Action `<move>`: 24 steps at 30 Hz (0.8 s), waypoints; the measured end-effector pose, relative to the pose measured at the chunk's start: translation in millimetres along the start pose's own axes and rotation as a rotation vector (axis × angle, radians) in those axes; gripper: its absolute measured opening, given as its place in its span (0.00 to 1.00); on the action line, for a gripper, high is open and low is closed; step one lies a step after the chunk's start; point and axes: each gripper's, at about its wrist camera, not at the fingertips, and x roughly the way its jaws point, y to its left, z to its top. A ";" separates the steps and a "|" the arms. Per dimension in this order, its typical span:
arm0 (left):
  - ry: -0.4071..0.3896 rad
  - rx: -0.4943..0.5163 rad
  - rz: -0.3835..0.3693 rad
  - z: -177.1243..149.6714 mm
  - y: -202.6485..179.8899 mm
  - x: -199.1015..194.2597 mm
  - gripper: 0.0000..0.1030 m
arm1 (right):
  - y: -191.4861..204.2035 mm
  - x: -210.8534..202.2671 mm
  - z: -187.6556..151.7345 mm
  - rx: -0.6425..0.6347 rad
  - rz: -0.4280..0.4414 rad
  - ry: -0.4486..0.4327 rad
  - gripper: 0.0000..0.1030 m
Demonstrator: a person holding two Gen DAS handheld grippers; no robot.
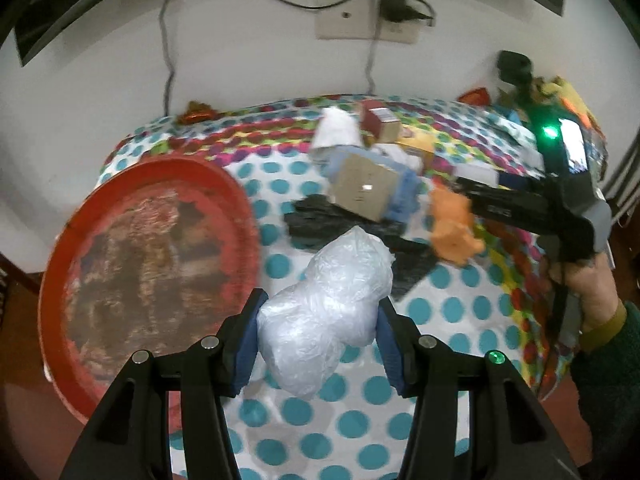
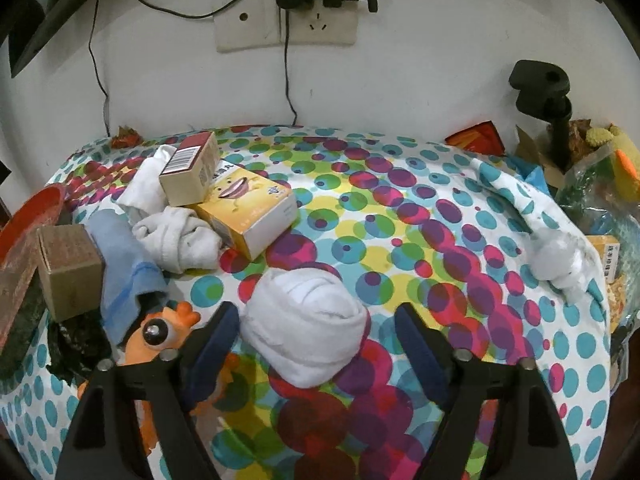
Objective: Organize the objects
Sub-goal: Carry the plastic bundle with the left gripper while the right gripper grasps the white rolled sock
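My left gripper [image 1: 316, 332] is shut on a crumpled clear plastic bag bundle [image 1: 328, 288], held above the dotted tablecloth [image 1: 440, 312]. A round red tray [image 1: 152, 168] lies just to its left. In the right wrist view, my right gripper [image 2: 320, 336] stands open around a rolled white sock [image 2: 308, 320] on the cloth. Its blue pads [image 2: 216, 336] sit either side of the sock with a gap on the right. An orange rubber toy [image 2: 160, 336] lies beside the left finger.
At the back left is a pile: yellow box [image 2: 256, 208], red-topped box [image 2: 192, 172], cardboard box [image 2: 68, 268], blue cloth [image 2: 124, 264], white socks [image 2: 176, 240], black bag [image 2: 76, 344]. A white bundle [image 2: 556, 260] and clutter sit at the right edge. The wall with sockets is behind.
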 end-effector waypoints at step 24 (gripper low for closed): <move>0.056 -0.178 0.222 -16.9 135.3 27.6 0.48 | -4.9 0.6 -2.3 0.080 -0.067 -0.029 0.52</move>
